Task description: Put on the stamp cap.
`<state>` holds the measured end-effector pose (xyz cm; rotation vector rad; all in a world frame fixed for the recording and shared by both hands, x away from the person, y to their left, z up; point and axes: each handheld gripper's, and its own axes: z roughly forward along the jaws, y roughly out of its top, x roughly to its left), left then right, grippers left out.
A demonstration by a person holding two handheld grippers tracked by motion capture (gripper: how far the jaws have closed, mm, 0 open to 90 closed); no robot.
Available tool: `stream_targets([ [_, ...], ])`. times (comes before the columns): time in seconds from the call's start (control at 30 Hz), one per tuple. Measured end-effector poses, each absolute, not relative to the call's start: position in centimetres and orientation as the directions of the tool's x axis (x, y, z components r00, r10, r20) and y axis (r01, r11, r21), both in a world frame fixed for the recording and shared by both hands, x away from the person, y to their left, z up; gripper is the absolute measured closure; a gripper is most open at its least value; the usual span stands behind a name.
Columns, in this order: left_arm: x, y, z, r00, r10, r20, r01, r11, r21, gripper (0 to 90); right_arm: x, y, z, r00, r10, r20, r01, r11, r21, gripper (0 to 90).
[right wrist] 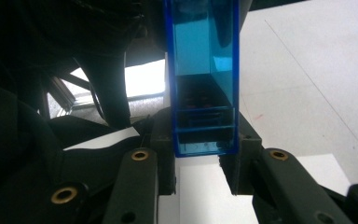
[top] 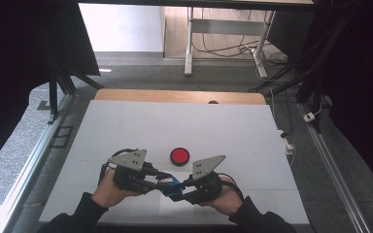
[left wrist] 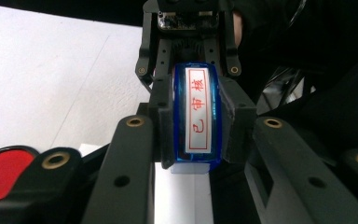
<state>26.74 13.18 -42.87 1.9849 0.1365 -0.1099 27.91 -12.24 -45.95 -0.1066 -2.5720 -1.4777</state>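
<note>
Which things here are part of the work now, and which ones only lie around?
In use:
- blue stamp, clamped by both grippers
- left gripper
- right gripper

Lying about:
- red ink pad, on the table beyond the grippers

Red round pad [top: 179,156] sits just behind both grippers, near. White table [top: 126,126] wide open farther back, left, right.

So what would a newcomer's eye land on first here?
First the blue translucent stamp, gripped between the left gripper and the right gripper near the table's front edge. Its white label with red characters faces the left gripper view. Next, the red round pad lying just behind the grippers.
</note>
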Motion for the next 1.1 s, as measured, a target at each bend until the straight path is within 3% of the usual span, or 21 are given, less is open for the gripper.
stream_targets([
  [0.4,26.99,13.40,-43.38,0.977,0.022,-0.214,0.209,-0.330,0.921,70.5,27.74,-12.57,-45.59,-0.979,-0.050,0.195,0.151,0.460,0.875,69.0],
  [0.63,26.88,13.08,-43.08,0.983,0.058,-0.176,0.184,-0.374,0.909,70.3,27.97,-12.54,-45.84,-0.981,-0.034,0.192,0.154,0.472,0.868,67.7],
  [0.83,27.08,13.17,-43.27,0.979,0.085,-0.187,0.206,-0.384,0.900,70.4,27.97,-12.50,-45.89,-0.985,0.025,0.172,0.163,0.472,0.866,53.8],
  [1.1,27.08,13.83,-42.93,0.978,0.117,-0.170,0.202,-0.380,0.902,70.4,28.12,-12.74,-45.94,-0.983,0.081,0.167,0.185,0.468,0.864,43.9],
])
